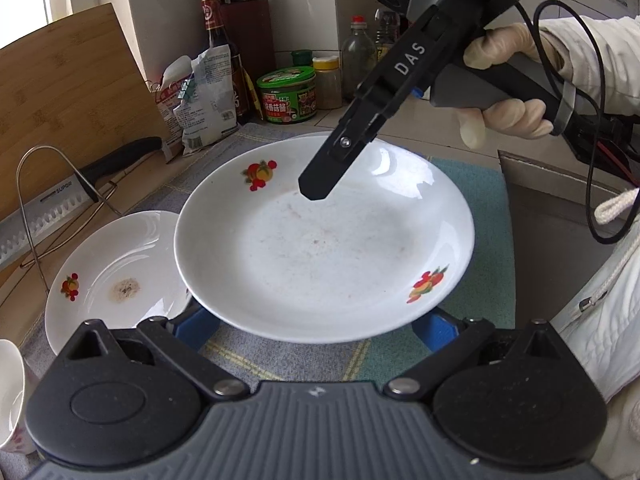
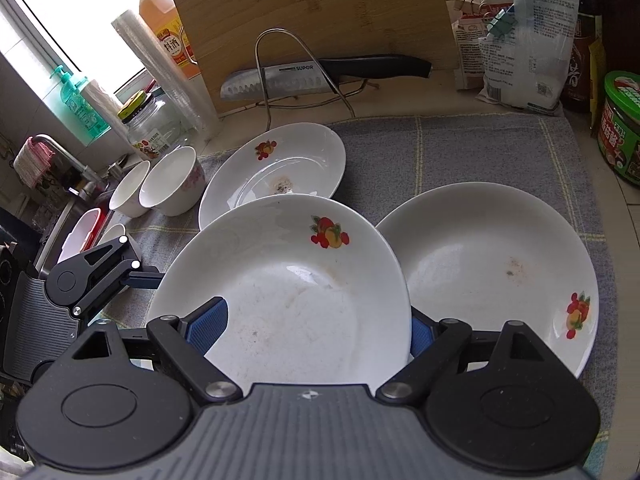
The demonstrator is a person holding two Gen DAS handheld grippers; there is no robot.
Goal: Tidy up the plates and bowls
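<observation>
Left wrist view: the held plate (image 1: pixel 320 248) hangs above the checked cloth (image 1: pixel 480 240). Its near rim lies over the two blue pads of the left gripper (image 1: pixel 316 326). Those jaws stand wide apart under the rim and clamp nothing; whether the plate rests on them I cannot tell. From beyond the held plate the right gripper (image 1: pixel 316 188), in a gloved hand (image 1: pixel 504 80), reaches in with one finger over the far inner face. To the left of the held plate, and lower, a spotted plate (image 1: pixel 120 280) lies on the cloth. Further left are a knife (image 1: pixel 60 200) on a wire stand and a bowl (image 1: pixel 10 392) at the picture's edge. A green-lidded jar (image 1: pixel 286 96) stands behind the held plate.

Right wrist view: the right gripper (image 2: pixel 316 330) has one pad on the upper face of the held plate (image 2: pixel 288 280) and the other behind the rim, so it appears clamped across the plate's edge. The left gripper (image 2: pixel 140 276) reaches in at the held plate's left rim. Just right of the held plate sits an empty plate (image 2: pixel 492 272); beyond the held plate lies the spotted one, with two bowls (image 2: pixel 172 184) to its left.

The step looks like stacking this plate on one of its neighbours. It calls for keeping the plate level between both claws and centring it rim over rim. The pinch should let go only once the plate sits. The plate to the right nearly touches the held rim and could be knocked; the bowls crowd the left side.
</observation>
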